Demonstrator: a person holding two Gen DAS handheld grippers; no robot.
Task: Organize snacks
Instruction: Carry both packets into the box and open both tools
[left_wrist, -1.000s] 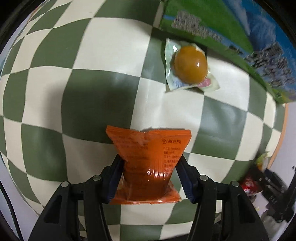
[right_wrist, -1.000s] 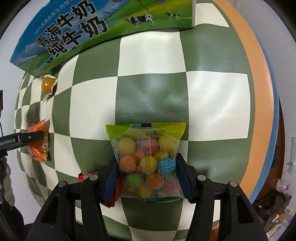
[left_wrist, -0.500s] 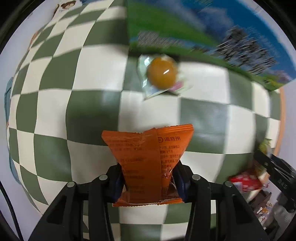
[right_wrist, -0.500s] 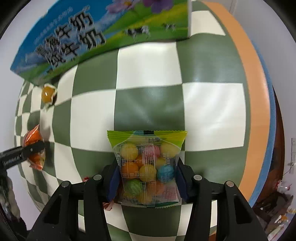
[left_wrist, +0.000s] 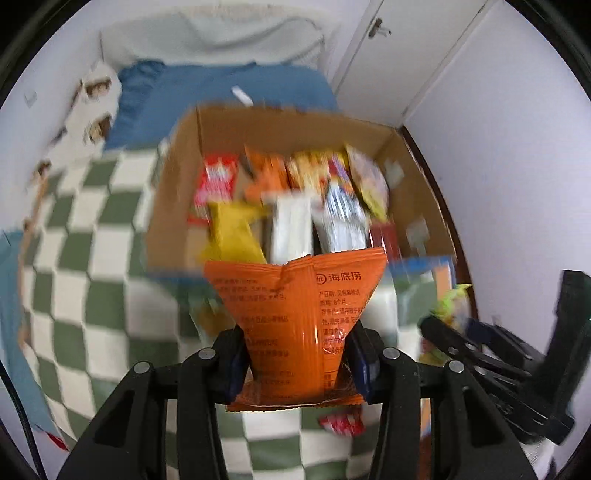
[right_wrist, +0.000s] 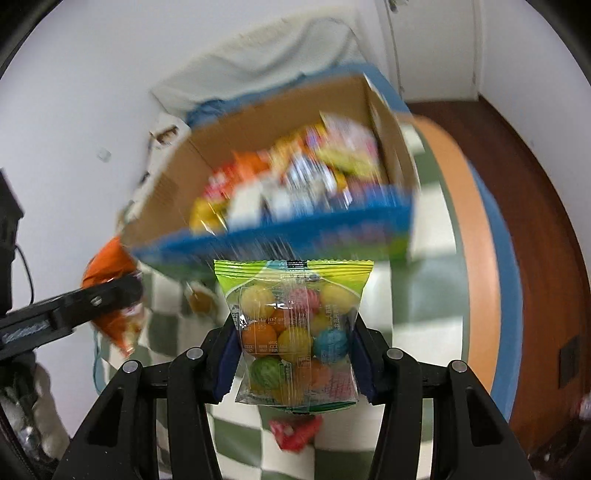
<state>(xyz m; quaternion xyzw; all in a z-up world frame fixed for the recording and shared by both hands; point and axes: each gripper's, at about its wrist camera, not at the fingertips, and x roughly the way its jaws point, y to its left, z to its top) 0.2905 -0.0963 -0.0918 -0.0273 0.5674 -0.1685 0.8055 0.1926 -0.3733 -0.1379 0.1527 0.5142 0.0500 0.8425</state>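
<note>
Trouble from my left wrist view first: my left gripper (left_wrist: 297, 363) is clamped on the orange sachet (left_wrist: 295, 321), pinching only its lower half, so the floppy top could catch the near wall of the cardboard box (left_wrist: 417, 192) and fold when I go in. The box is already crammed with upright packets, so a careless drop could leave the sachet perched on top or sliding off onto the checkered mat (left_wrist: 96, 258). This view also catches a small red snack (left_wrist: 341, 424) on the mat below.

Right wrist view: my right gripper (right_wrist: 293, 363) is closed around the gumball bag (right_wrist: 293, 325), again low down. Only here do I see the box's blue printed front, and my left gripper off to the side with the sachet. If both go in together, I reckon they'd bump.
</note>
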